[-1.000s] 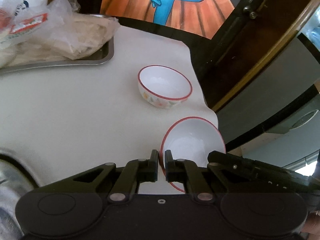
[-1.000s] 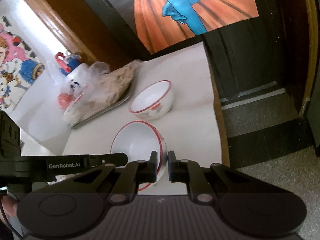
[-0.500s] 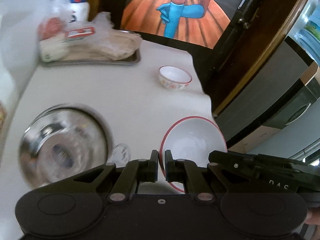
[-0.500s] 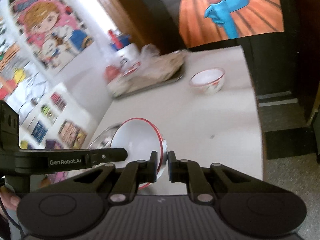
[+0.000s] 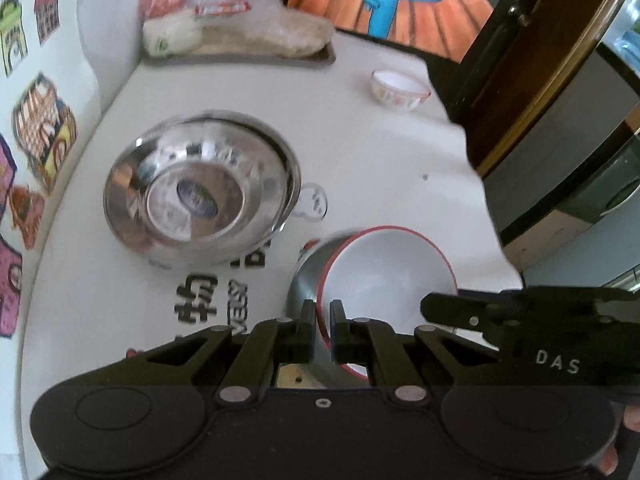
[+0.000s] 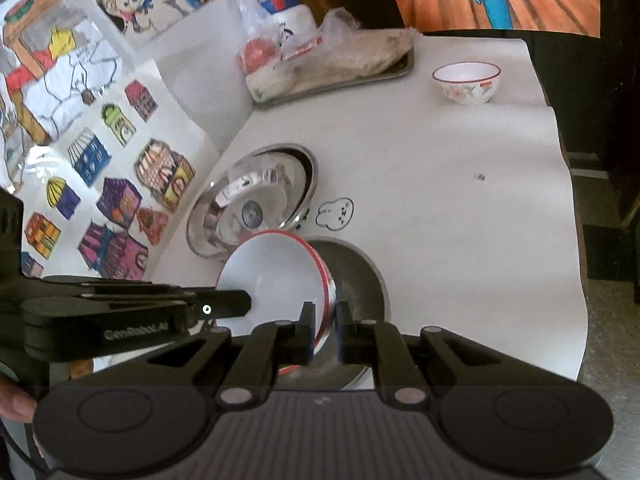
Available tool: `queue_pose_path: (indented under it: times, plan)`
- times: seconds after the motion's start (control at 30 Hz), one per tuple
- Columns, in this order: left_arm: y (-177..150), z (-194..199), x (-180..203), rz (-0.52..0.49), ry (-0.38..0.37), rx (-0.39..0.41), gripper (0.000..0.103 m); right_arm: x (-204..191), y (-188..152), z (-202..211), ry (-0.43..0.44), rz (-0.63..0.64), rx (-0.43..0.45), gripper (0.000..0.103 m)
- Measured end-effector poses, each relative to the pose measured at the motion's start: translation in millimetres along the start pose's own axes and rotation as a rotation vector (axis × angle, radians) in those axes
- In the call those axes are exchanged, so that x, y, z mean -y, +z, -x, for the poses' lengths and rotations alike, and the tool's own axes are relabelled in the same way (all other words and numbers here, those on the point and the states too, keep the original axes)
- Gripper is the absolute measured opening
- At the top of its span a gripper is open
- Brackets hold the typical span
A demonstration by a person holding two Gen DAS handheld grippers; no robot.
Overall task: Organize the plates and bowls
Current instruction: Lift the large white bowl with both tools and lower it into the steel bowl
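Together, both grippers (image 5: 322, 334) (image 6: 323, 334) pinched shut on opposite rims of a red-rimmed white bowl (image 5: 386, 276); uneven pulling might have tipped it.

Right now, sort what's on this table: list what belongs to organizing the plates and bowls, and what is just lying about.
Job:
red-rimmed bowl, held at its rim by both hand-held grippers
floral bowl
steel bowl
grey dish under the held bowl

Lying about:
metal tray
plastic bags on it
drawings on the wall

White bowl (image 5: 386, 268) — red rim; far bowl (image 6: 467, 82) — floral.
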State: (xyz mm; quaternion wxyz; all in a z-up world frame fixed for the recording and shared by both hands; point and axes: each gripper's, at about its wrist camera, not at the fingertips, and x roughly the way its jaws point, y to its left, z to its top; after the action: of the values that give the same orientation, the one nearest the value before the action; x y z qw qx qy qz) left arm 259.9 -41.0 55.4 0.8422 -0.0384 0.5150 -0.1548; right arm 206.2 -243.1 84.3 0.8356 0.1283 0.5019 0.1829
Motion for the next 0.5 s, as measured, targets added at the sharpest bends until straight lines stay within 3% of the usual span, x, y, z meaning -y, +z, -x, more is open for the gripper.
queue_pose_path:
  times: [0.5]
  plan:
    - [3.0, -20.6, 6.3, -0.041, 0.045, -0.087, 0.007, -7.0, 1.8, -17.1, -0.064, 0.049, -0.087, 0.012]
